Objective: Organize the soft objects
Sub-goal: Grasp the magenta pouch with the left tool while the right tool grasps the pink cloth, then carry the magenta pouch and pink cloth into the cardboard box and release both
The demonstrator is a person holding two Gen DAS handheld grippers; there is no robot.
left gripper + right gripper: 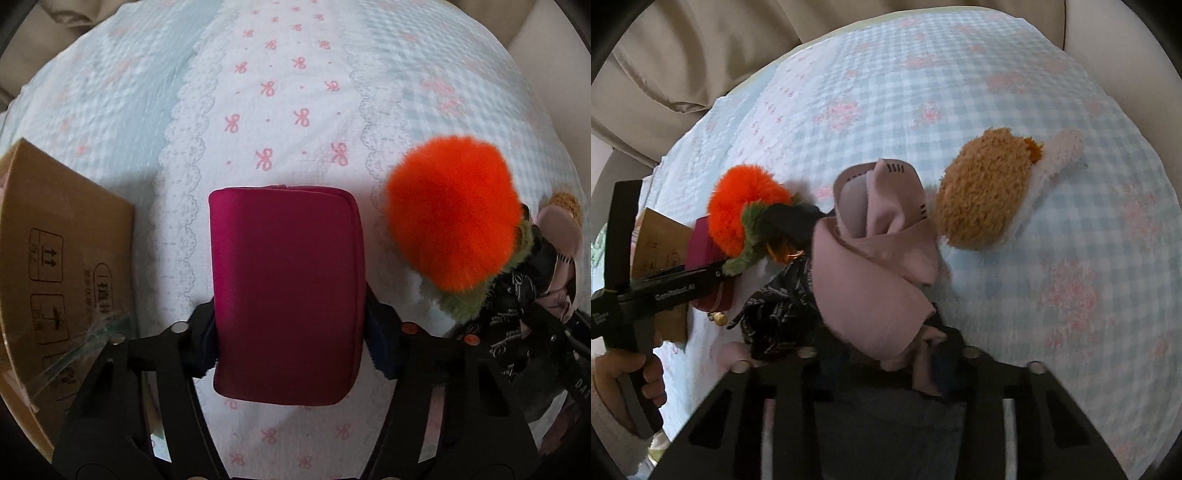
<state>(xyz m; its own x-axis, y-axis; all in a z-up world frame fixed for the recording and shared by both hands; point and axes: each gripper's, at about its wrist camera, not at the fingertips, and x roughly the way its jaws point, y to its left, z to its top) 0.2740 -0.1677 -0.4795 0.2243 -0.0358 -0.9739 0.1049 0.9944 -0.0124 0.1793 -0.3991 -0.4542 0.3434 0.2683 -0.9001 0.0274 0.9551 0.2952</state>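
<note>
My left gripper (290, 332) is shut on a magenta pouch (284, 291) and holds it over the bedspread (280, 92); its blue pads press both sides. The pouch also shows in the right wrist view (701, 243). My right gripper (886, 354) is shut on a pink cloth garment (871, 273) bunched between its fingers. An orange fluffy pompom with green fur (452, 214) lies right of the pouch, also in the right wrist view (742, 206). A brown and white plush toy (990, 192) lies beyond the pink cloth.
A cardboard box (62, 266) stands at the left, close to the pouch. A black printed fabric (779, 306) lies by the pompom. Beige curtains (701, 55) hang behind the bed. The person's hand (624, 373) holds the left gripper's handle.
</note>
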